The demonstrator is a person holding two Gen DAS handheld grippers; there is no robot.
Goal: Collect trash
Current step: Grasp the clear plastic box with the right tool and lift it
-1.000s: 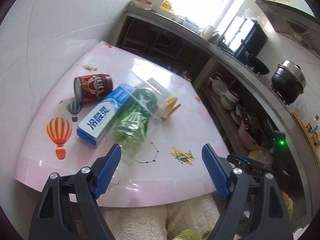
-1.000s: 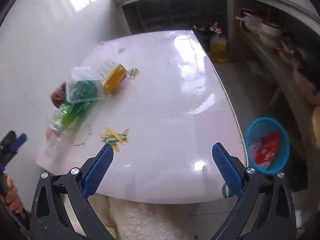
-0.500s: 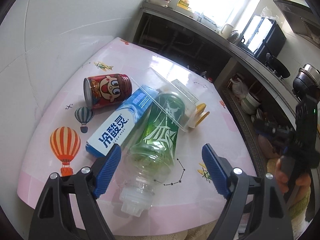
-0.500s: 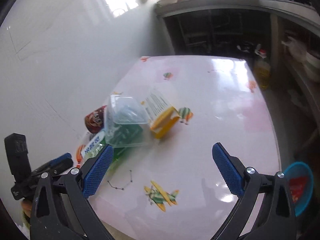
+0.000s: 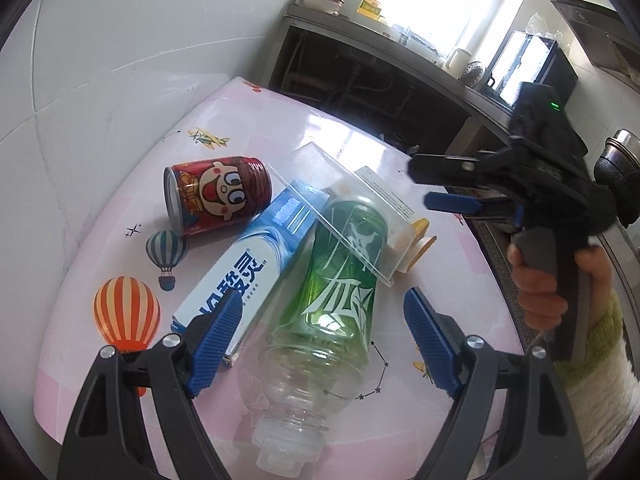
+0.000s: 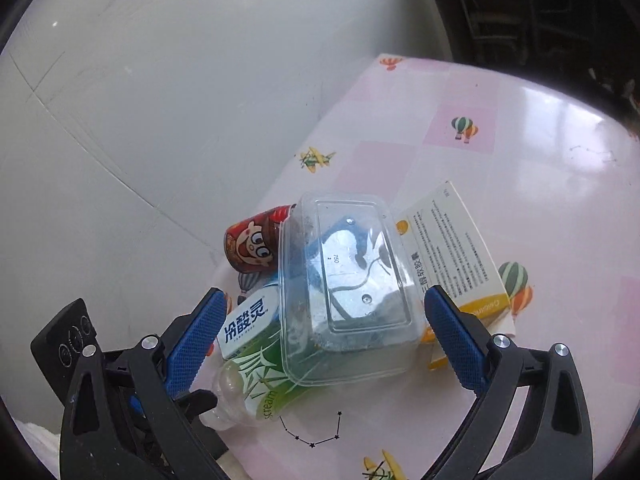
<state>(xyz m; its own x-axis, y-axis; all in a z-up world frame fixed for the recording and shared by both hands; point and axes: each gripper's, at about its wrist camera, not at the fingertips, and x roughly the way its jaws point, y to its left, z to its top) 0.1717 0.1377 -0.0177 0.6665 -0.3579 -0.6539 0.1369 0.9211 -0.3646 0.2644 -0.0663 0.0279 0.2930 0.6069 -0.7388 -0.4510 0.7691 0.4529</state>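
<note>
A pile of trash lies on the pink table [image 5: 360, 140]. It holds a green bottle [image 5: 336, 300], a blue-white toothpaste box [image 5: 248, 272], a red cartoon can [image 5: 218, 198], a clear plastic container [image 5: 344, 208] and a yellow-white carton [image 5: 416, 236]. My left gripper [image 5: 320, 312] hovers open over the bottle's lower half, its fingers either side and apart from it. My right gripper [image 6: 324, 304] is open above the clear container [image 6: 352, 280], which rests on the bottle [image 6: 264, 380] and against the carton [image 6: 452, 248]. From the left wrist view the right gripper [image 5: 420, 184] reaches in from the right.
A white tiled wall [image 6: 160, 100] borders the table's left side. Behind the table stands a dark counter with open shelves [image 5: 360, 76], a black appliance [image 5: 532, 68] and a pot [image 5: 620, 160]. A hand [image 5: 536, 280] in a fleecy sleeve holds the right gripper.
The right gripper swung left from the table's right edge and the blue bin to above the clear container. The left gripper came closer to the bottle, then stayed put.
</note>
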